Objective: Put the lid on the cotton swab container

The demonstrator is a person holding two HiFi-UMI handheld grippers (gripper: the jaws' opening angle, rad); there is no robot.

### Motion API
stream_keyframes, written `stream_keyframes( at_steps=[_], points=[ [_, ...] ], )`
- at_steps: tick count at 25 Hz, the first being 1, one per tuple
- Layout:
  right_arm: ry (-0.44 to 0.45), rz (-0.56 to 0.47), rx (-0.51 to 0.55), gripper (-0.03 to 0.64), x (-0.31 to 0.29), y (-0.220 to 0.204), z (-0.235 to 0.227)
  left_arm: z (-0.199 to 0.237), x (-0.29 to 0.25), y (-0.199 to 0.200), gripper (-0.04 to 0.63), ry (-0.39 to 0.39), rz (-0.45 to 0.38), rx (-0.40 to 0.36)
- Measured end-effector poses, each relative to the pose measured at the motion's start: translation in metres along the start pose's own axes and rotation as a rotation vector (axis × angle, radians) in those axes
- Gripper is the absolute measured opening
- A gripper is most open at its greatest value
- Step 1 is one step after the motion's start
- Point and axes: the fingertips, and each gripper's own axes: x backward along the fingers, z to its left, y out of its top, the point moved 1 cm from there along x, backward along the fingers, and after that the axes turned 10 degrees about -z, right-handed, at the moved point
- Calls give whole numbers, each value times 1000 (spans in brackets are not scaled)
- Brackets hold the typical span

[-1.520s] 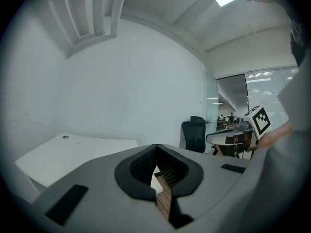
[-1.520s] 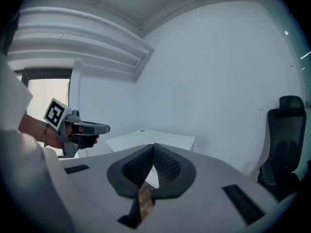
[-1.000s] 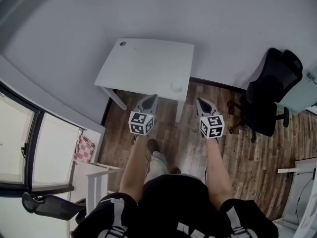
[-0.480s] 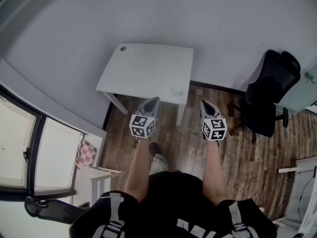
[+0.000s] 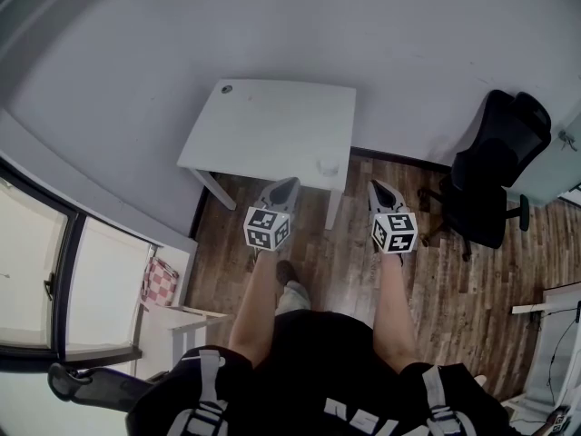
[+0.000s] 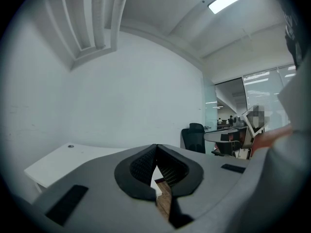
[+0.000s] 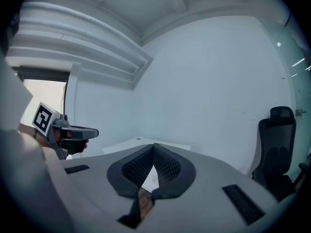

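Both the left gripper (image 5: 283, 185) and right gripper (image 5: 376, 187), fingers closed and empty, hang over floor (image 5: 343, 248) before the bench (image 5: 263, 130), chair (image 5: 495, 175) at right.

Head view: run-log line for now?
phase: pre-grasp | left gripper: shut, empty | right gripper: shut, empty | white table: ahead, untouched

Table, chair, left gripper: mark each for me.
Table (image 5: 272, 125): head view, bare middle of its top.
Chair (image 5: 483, 193): head view, its seat.
Left gripper (image 5: 287, 185): head view, tips of its shut jaws.
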Motion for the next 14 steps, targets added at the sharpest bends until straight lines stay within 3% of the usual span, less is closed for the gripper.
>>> stream_keyframes(
  at_steps=[14],
  points=[
    [12, 7, 8, 14, -10, 1, 6, 0, -4, 1, 26, -18, 11, -21]
  ],
)
